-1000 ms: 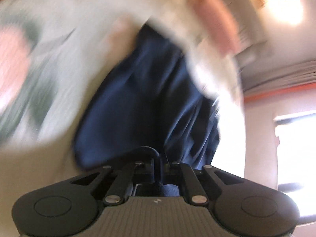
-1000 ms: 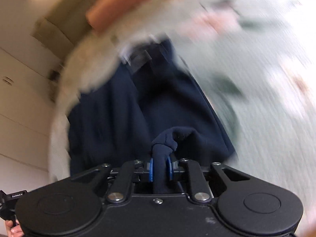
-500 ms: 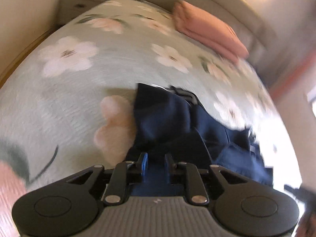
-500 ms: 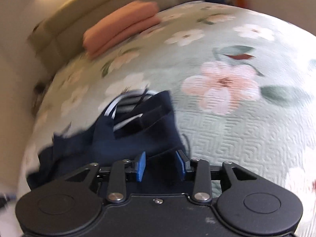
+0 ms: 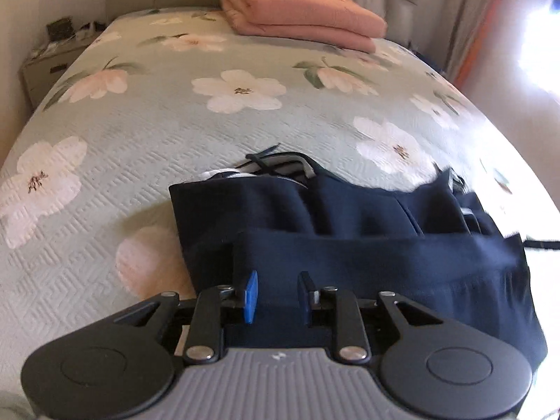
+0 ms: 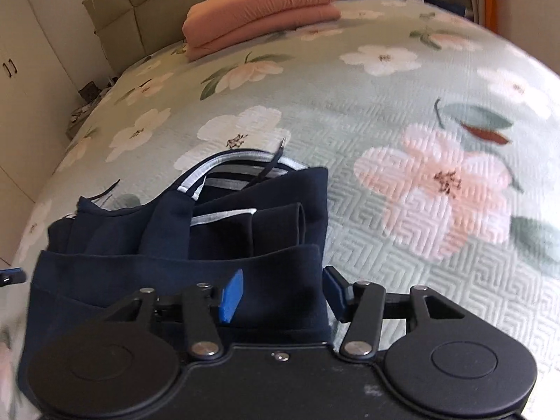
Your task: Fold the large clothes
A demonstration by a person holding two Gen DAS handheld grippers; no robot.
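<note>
The navy garment lies folded on the bed, its near flap laid over the rest, so both grippers are letting go. The left gripper has its jaws opening, narrowly apart, cloth between them but not pinched. The right gripper is opening wider over the garment's right edge, gripping nothing. A folded pink blanket sits well apart by the headboard, leaving room to work

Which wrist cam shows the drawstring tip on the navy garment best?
Right wrist: the drawstring lies sharp across the white-trimmed opening of the navy garment, its tip on the bedspread. Left wrist shows the drawstring only as a short dark stub.
</note>
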